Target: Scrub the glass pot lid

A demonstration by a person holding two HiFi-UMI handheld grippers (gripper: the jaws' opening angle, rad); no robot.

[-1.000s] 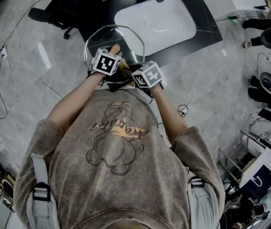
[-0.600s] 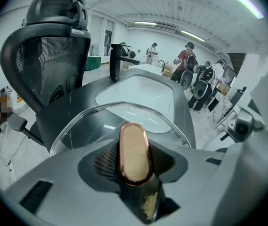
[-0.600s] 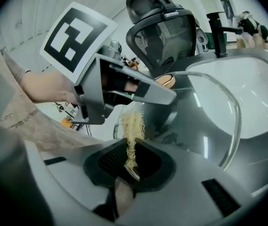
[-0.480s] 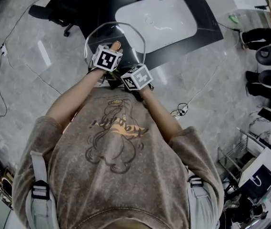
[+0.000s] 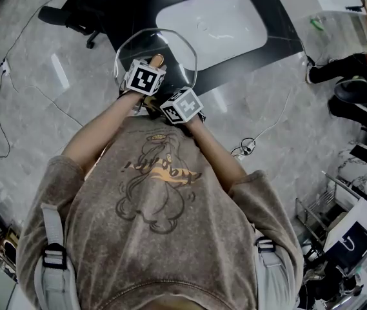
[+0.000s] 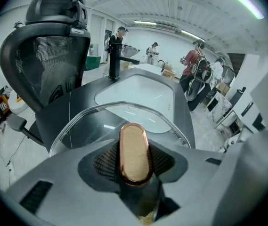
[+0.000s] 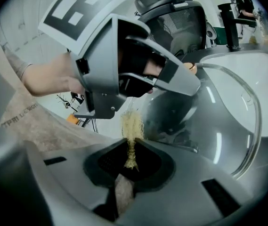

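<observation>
Our right gripper (image 7: pixel 131 164), clamped on a straw scrubber (image 7: pixel 132 124), has slid beside the left gripper (image 6: pixel 134 160), which holds the glass pot lid (image 6: pixel 82 126) just ahead by its knob (image 6: pixel 134 140). We should press the bristles flat and rub steadily.

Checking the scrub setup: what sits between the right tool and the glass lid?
A brush with pale frayed bristles, held in the right tool, sticks out toward the glass lid; the right gripper view shows it.

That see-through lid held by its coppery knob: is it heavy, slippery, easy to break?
Probably stiff and fairly heavy: the clear round glass pot lid shows no sag though the left claw grips only its copper-coloured oval knob. Likely slippery and breakable: its smooth surface shows glossy reflections.
</observation>
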